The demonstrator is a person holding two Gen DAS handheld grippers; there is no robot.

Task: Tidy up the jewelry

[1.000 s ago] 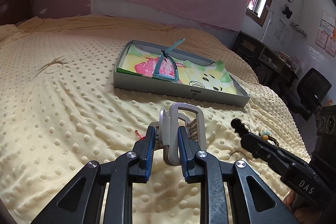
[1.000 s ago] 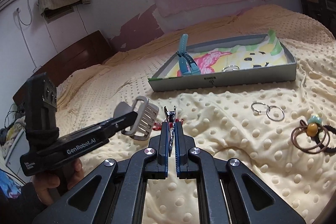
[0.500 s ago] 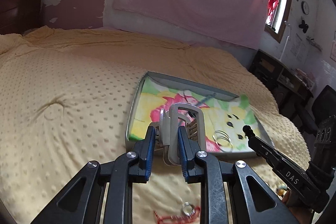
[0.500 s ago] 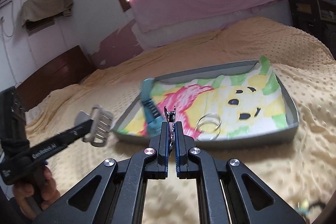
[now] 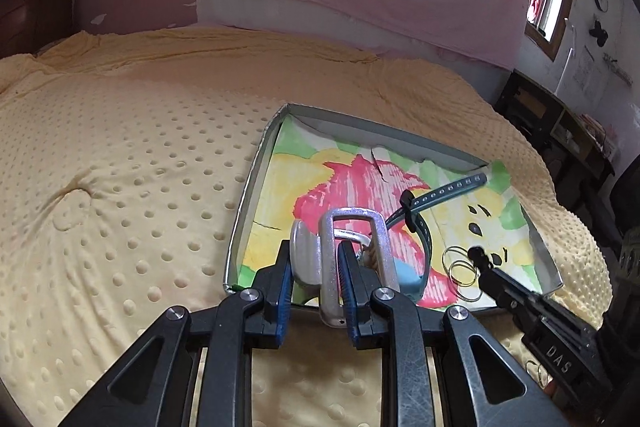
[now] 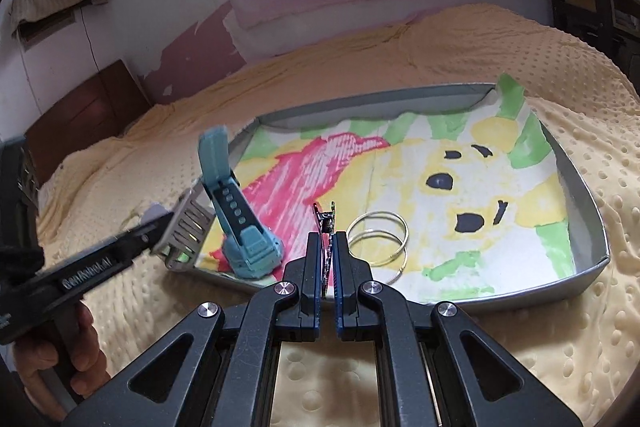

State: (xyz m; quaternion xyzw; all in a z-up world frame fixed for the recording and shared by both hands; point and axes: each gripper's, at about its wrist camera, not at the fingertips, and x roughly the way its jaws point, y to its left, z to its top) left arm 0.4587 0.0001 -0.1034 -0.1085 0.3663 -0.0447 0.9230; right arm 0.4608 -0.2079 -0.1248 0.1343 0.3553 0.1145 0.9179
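Yellow dotted bedspread (image 5: 120, 187) fills my left wrist view, with a shallow grey tray (image 5: 244, 203) lying on it, lined with a painted paper. Inside I see a teal watch (image 5: 420, 227) and two thin gold hoops (image 5: 460, 269). My left gripper (image 5: 316, 279) is clamped on a silver hair claw clip (image 5: 352, 247), held over the tray's near edge.

From the right wrist, the same tray (image 6: 592, 223) holds the watch (image 6: 240, 219), strap upright, beside the hoops (image 6: 380, 239). My right gripper (image 6: 329, 267) pinches a small dark hair clip (image 6: 325, 223) above the tray.
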